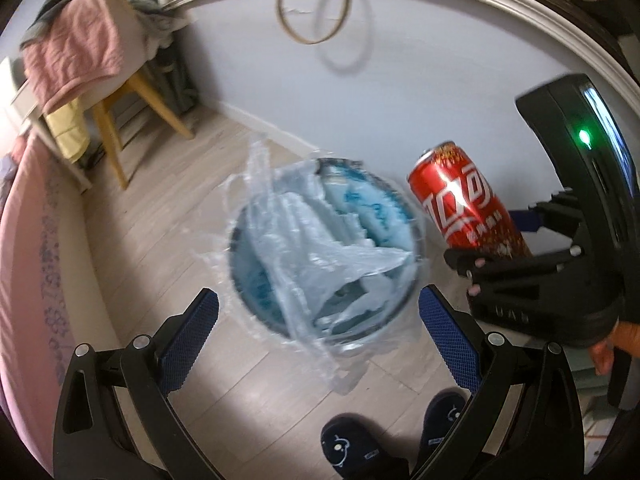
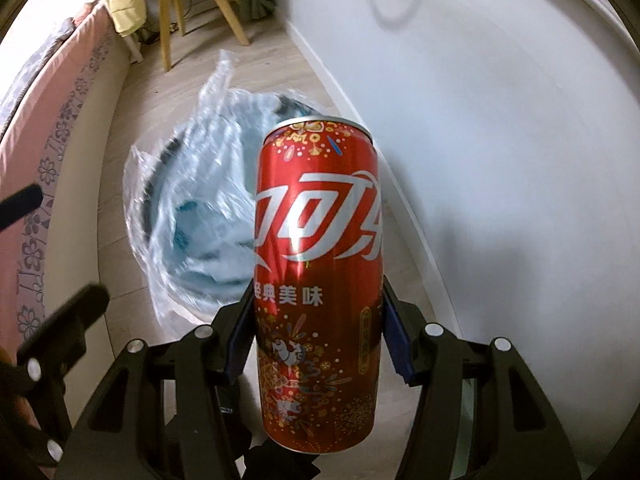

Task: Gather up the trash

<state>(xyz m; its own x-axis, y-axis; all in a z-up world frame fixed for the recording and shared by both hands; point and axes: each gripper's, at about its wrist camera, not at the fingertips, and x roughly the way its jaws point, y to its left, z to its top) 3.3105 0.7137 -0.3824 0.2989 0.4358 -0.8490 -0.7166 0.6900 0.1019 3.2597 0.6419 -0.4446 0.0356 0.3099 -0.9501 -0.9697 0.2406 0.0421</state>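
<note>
Right gripper point(image 2: 318, 340): clamped on red can point(image 2: 318, 280), beside and above bin point(image 1: 240, 280).
Left gripper point(image 1: 318, 320): fingers apart, empty, over bin.
Bin: plastic-lined, on pale wood floor point(image 1: 160, 208).
Wall point(image 1: 400, 80): behind bin.
Chair point(image 1: 132, 92): beyond bin.

The can point(image 2: 318, 280) sits in the right gripper point(image 2: 316, 340), beside the bin point(image 1: 320, 248), near the wall point(image 1: 400, 80).

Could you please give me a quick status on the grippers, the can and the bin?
Right gripper shut on red can. Left gripper open, empty, above lined bin. Can beside bin, not yet over it. Nothing in the way.
</note>
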